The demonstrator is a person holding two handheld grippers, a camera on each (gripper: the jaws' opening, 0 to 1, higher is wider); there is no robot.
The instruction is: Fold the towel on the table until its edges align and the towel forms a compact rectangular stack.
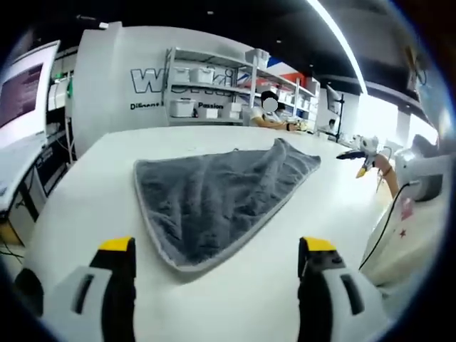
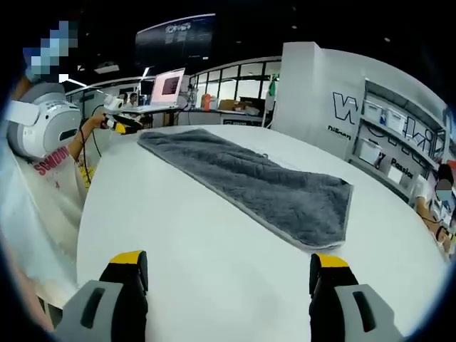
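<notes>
A grey towel [image 1: 221, 196] lies flat on the white table [image 1: 85, 185], folded into a rough triangle whose rounded corner points toward my left gripper [image 1: 217, 249]. That gripper is open, its yellow-tipped jaws wide apart just short of the corner and holding nothing. In the right gripper view the towel [image 2: 256, 182] stretches as a long strip across the table [image 2: 214, 249]. My right gripper [image 2: 228, 263] is open and empty, a little back from the towel's near end. Each gripper appears small in the other's view: the right gripper [image 1: 362, 152] and the left gripper [image 2: 120, 125].
The person [image 2: 43, 164] holding the grippers stands at the table's edge in a white shirt. Shelves with boxes [image 1: 214, 92] and a white wall stand behind the table, where another person [image 1: 267, 114] sits. A monitor [image 1: 25, 92] stands at one side.
</notes>
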